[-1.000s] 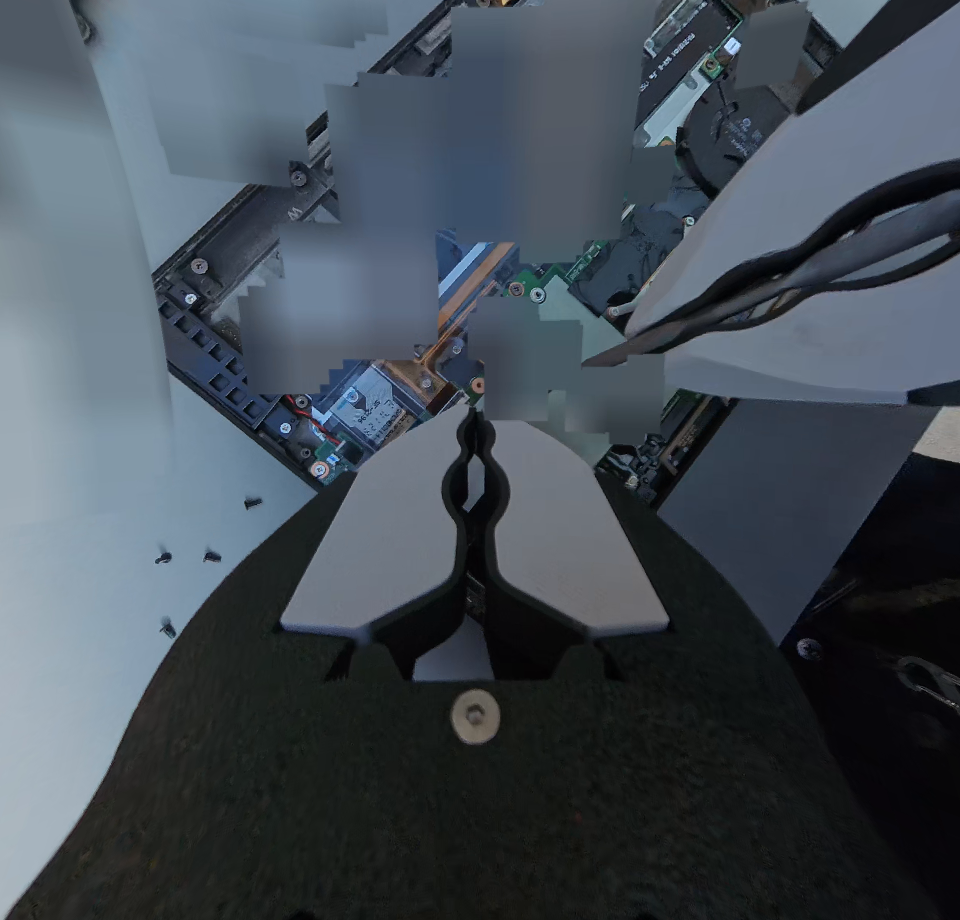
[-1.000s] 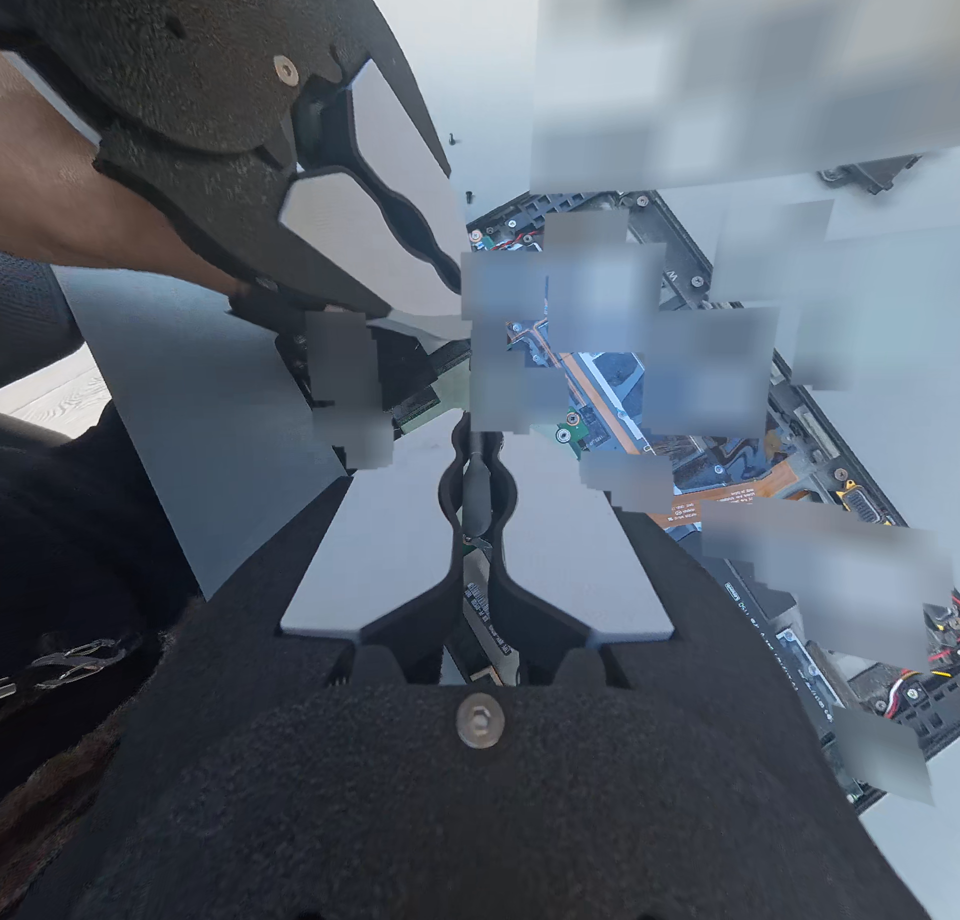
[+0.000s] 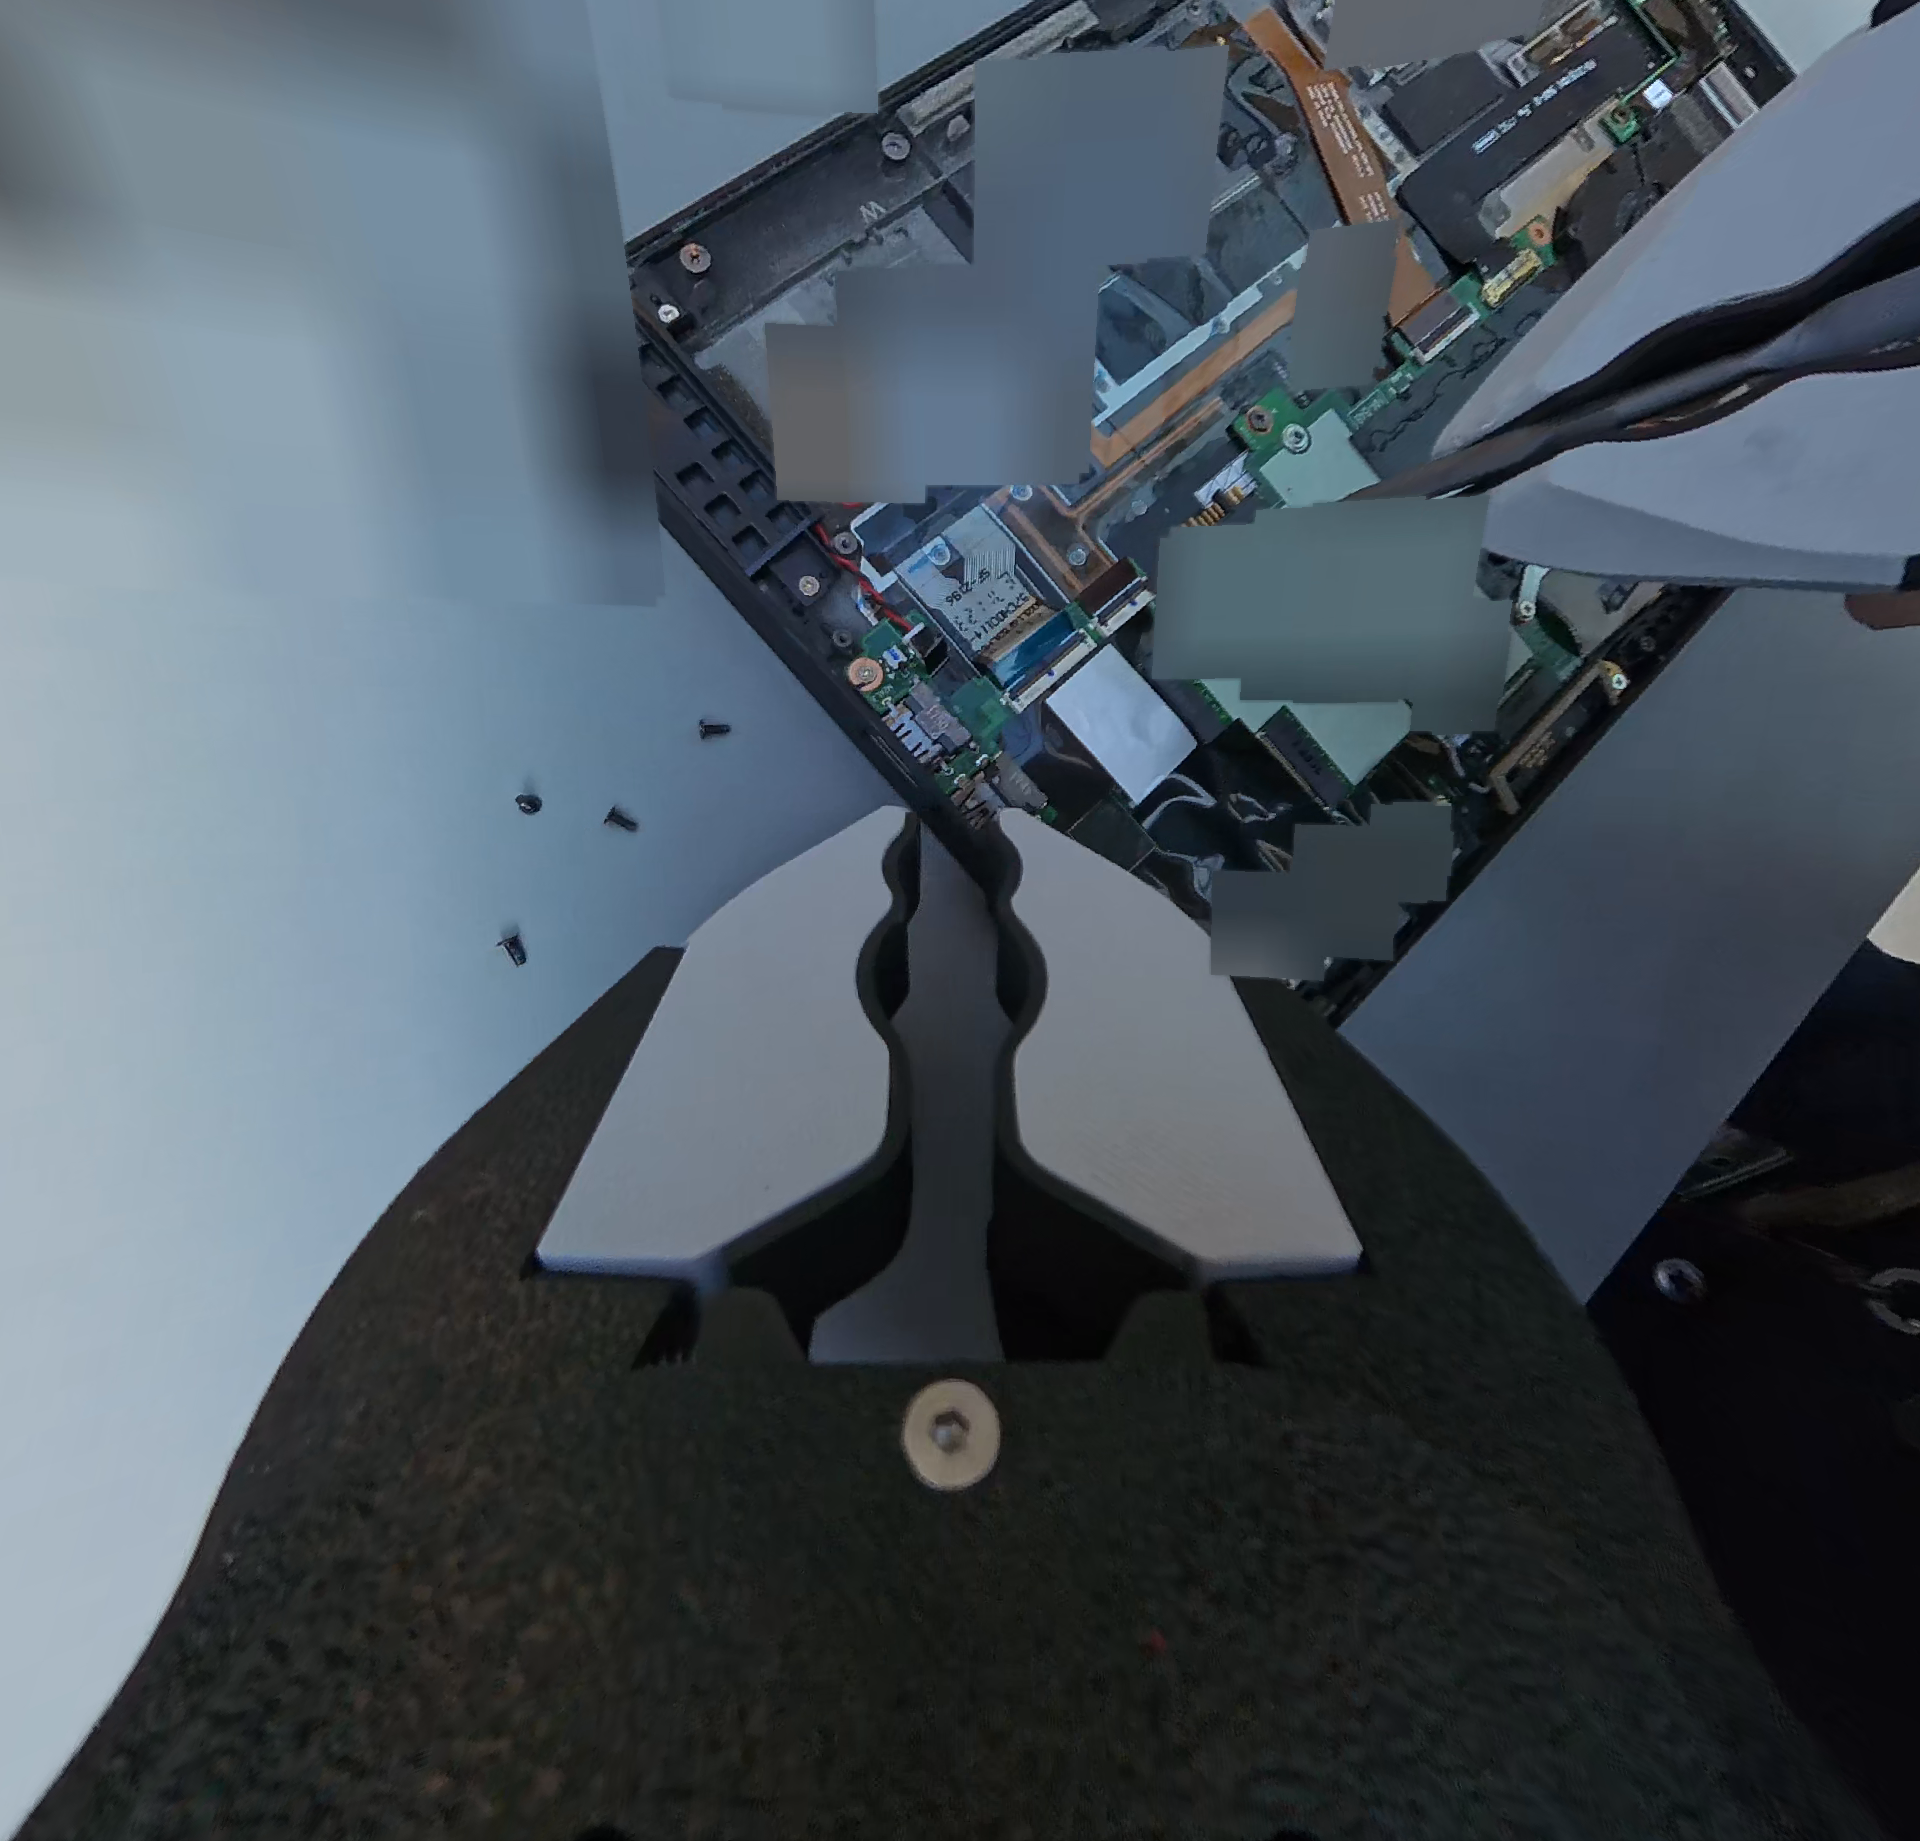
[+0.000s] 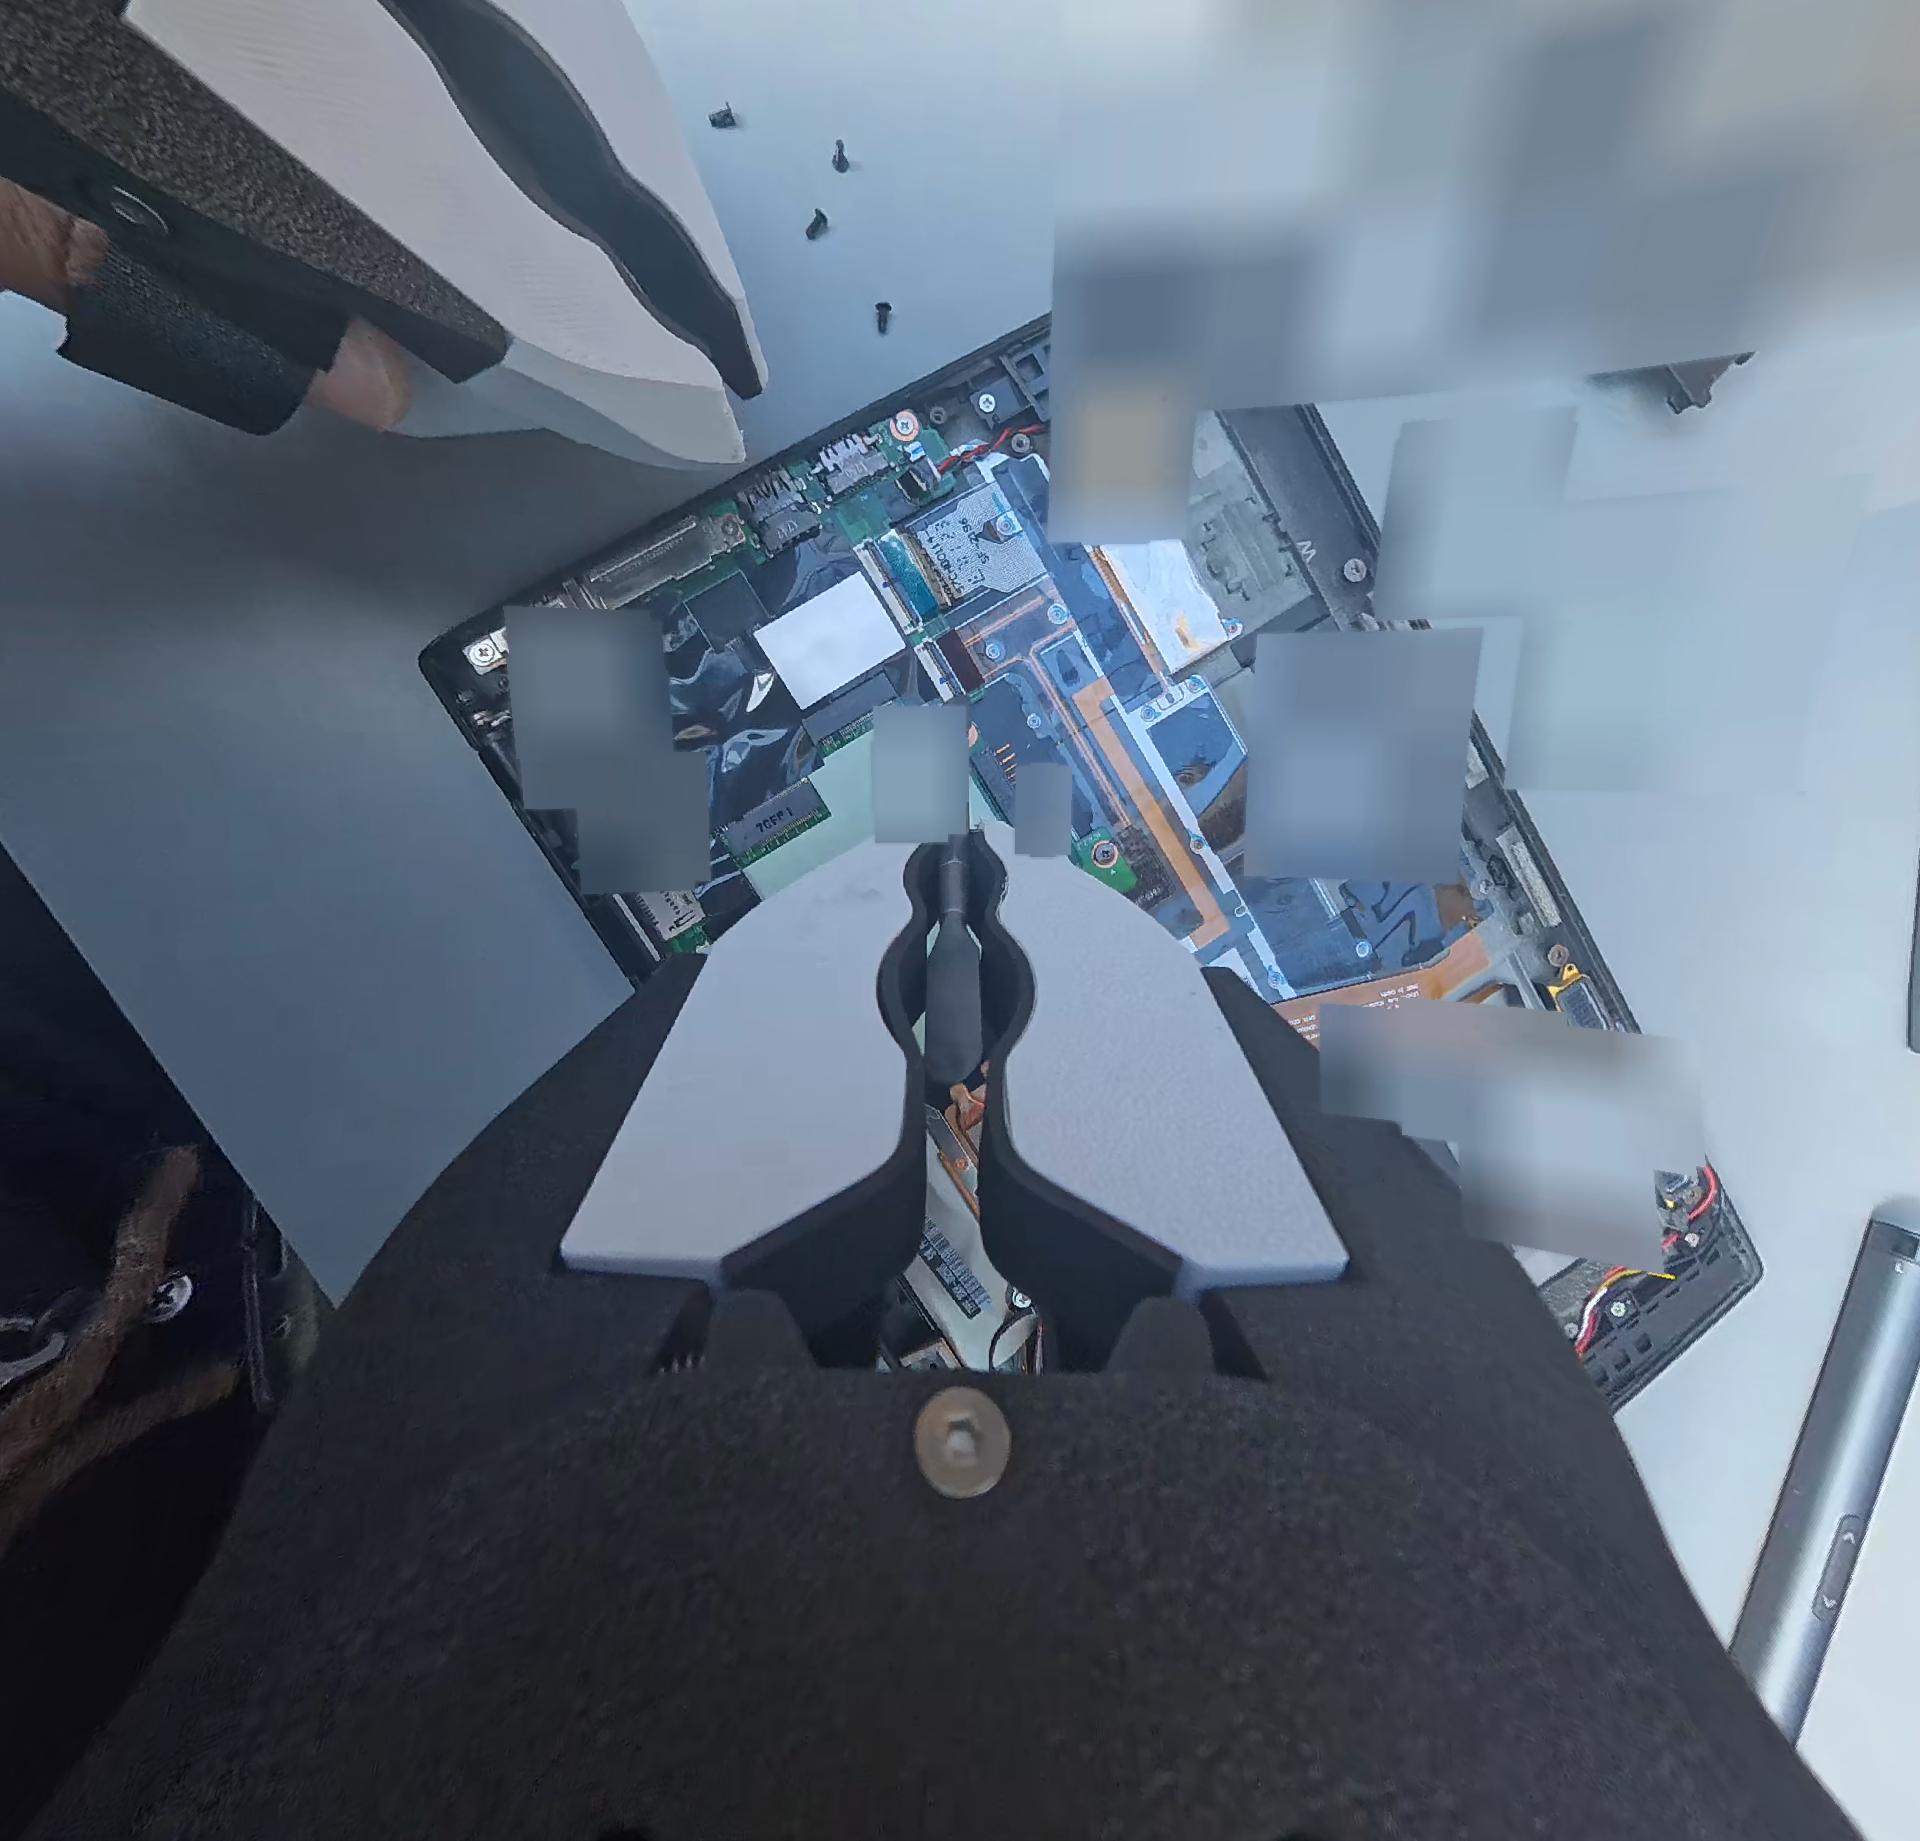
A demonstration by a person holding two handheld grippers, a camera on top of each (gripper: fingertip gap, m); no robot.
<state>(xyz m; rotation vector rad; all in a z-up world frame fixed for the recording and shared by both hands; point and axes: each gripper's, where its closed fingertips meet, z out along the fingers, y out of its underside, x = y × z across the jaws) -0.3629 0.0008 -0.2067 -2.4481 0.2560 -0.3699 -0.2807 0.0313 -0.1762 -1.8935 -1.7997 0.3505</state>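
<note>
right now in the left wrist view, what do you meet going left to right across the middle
loose black screws on the table → opened laptop → right gripper, shut on a screwdriver

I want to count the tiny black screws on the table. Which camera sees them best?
The left wrist view. Four loose screws lie in the open on the white table, beside the opened laptop. The right wrist view shows the same four, but smaller and farther away, next to the left gripper.
</note>
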